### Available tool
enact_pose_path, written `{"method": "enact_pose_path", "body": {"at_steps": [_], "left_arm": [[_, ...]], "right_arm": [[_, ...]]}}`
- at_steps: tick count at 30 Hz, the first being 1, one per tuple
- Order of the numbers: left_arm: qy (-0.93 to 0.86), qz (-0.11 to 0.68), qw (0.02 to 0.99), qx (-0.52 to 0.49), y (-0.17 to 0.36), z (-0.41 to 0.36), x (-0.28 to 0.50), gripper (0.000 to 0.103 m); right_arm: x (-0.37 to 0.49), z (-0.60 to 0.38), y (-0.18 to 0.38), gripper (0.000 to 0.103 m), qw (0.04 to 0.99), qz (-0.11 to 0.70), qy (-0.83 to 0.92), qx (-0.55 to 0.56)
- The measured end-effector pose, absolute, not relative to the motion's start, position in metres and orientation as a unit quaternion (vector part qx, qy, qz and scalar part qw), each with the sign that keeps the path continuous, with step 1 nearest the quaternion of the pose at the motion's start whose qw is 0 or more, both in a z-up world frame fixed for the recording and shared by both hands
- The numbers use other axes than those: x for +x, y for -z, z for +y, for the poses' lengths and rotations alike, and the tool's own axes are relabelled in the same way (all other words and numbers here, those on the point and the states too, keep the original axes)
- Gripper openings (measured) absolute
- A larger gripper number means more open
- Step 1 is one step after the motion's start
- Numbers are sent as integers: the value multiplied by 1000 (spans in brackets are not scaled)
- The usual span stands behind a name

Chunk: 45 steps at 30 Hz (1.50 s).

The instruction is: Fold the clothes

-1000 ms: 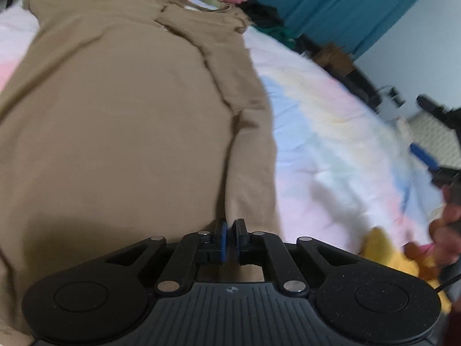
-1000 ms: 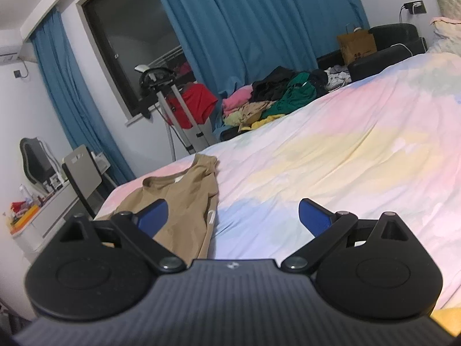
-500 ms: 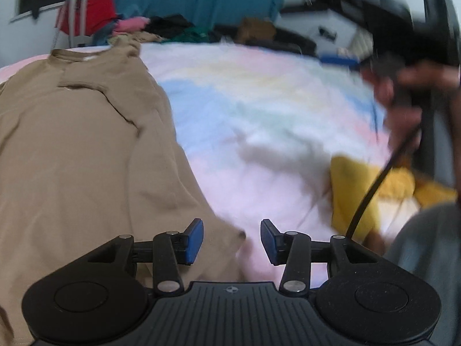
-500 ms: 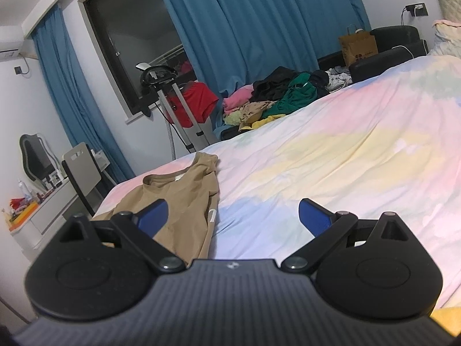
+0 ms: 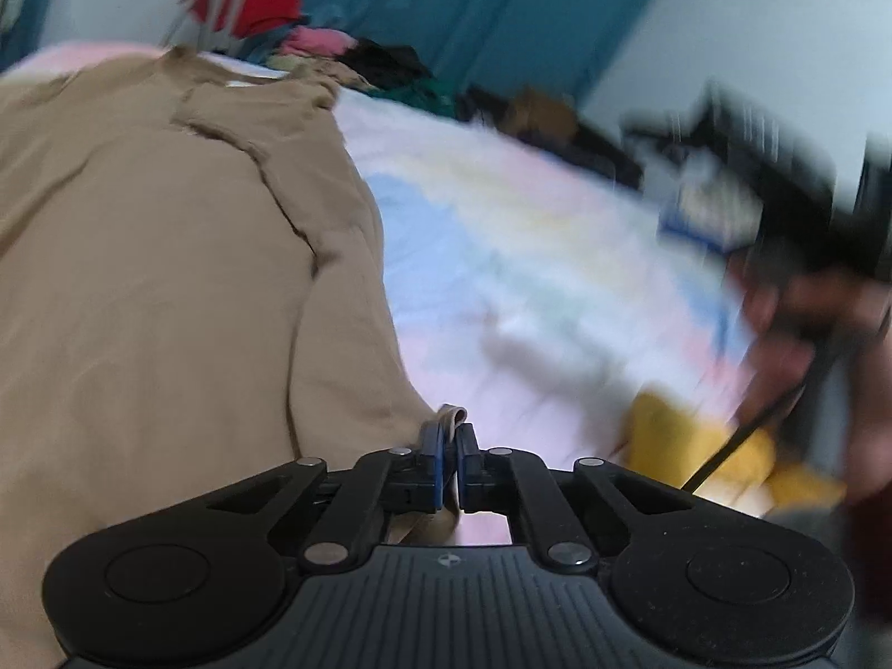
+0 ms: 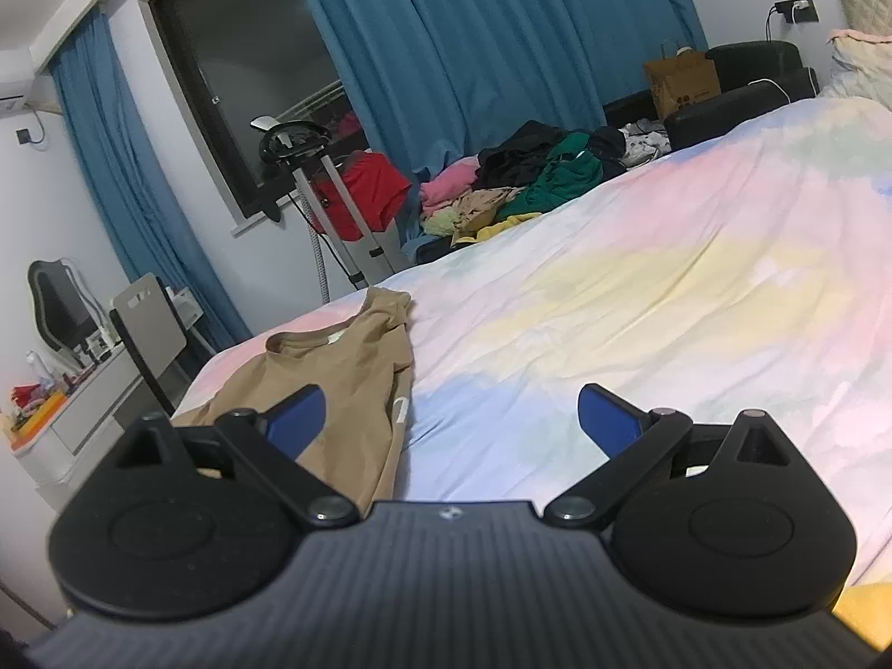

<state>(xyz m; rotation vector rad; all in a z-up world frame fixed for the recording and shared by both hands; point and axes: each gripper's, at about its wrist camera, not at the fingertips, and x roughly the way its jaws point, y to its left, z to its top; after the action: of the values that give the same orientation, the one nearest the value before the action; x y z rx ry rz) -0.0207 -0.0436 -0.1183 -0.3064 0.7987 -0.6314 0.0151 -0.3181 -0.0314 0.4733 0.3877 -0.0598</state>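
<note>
Left gripper (image 5: 450,435) pinched on the bottom corner hem of the tan t-shirt (image 5: 167,279), a bit of fabric poking up between the pads. Shirt lies flat on the pastel bedspread (image 6: 641,290), right sleeve already folded in; crosswise folds left. Right gripper (image 6: 449,418) spread wide, empty, held over the bedspread beside the shirt. Clothes pile (image 6: 518,189) at far edge looks unfolded. Early stage.
</note>
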Motion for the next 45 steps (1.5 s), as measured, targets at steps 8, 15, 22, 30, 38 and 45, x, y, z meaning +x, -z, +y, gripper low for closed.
{"method": "enact_pose_path", "body": {"at_steps": [8,15,22,30,38,45], "left_arm": [[171,413,854,-267,115,40,-29,4],[96,485,836,-237,129,52,-26,4],[139,452,863,-178,83,48,-31,52],[197,424,855,-224,75,17,76,69],[170,422,861,-226,121,-43,212,65],[146,398,882,-204,144,-63,257,25]], "right_arm": [[18,-312,33,99,953,199,20,227],[16,-303,31,99,954,203,9,219],[14,-299,27,99,953,198,0,229],[29,-297,38,99,947,213,3,242],[42,-303,58,99,939,231,19,255],[69,-310,80,99,927,254,26,274]]}}
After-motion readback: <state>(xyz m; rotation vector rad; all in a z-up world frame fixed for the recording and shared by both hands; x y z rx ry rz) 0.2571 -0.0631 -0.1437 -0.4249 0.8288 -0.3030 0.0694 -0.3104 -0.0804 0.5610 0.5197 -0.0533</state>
